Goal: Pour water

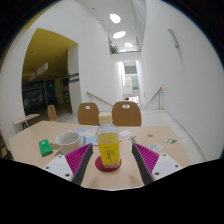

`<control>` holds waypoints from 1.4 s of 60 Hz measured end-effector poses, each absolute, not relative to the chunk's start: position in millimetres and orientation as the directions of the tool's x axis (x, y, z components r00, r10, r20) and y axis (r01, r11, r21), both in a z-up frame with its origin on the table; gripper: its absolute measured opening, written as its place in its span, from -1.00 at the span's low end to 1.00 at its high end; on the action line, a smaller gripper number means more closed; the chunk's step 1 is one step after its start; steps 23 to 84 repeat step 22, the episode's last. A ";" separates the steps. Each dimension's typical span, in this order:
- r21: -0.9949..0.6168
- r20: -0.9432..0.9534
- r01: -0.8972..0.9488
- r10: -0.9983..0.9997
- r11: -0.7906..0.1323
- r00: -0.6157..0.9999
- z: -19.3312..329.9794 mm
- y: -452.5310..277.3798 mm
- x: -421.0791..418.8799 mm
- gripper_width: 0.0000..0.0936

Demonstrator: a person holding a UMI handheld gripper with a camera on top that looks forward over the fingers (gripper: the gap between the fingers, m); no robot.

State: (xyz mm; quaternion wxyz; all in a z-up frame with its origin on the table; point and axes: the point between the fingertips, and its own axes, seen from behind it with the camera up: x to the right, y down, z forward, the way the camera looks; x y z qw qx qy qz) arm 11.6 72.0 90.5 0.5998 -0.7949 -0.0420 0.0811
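A small bottle [108, 146] with yellow liquid, a yellow label and a white cap stands upright on a round red coaster [98, 168] on the light table [165, 135]. It stands between the two fingers of my gripper [111, 150], with a gap at each side. The gripper is open and its magenta pads [75, 156] flank the bottle without touching it. A white cup [66, 140] sits on the table to the left, just beyond the left finger.
A small green object [44, 148] lies left of the cup. Two wooden chairs [126, 112] stand at the table's far side. Beyond them is a bright white hall with a staircase.
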 end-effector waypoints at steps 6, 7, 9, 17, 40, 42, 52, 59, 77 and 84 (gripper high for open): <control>-0.955 -0.123 -0.065 0.185 -0.290 0.975 87.6 16.2 27.4 0.83; -0.953 -0.131 -0.071 0.191 -0.295 0.973 85.7 8.0 27.8 0.82; -0.948 -0.152 -0.087 0.198 -0.305 0.968 81.4 -8.1 28.8 0.83; -0.928 -0.236 -0.152 0.220 -0.341 0.947 61.2 -71.4 38.2 0.83; -0.917 -0.276 -0.188 0.219 -0.352 0.936 50.9 -100.0 41.7 0.82; -0.917 -0.276 -0.188 0.219 -0.352 0.936 50.9 -100.0 41.7 0.82; -0.917 -0.276 -0.188 0.219 -0.352 0.936 50.9 -100.0 41.7 0.82; -0.917 -0.276 -0.188 0.219 -0.352 0.936 50.9 -100.0 41.7 0.82; -0.917 -0.276 -0.188 0.219 -0.352 0.936 50.9 -100.0 41.7 0.82; -0.917 -0.276 -0.188 0.219 -0.352 0.936 50.9 -100.0 41.7 0.82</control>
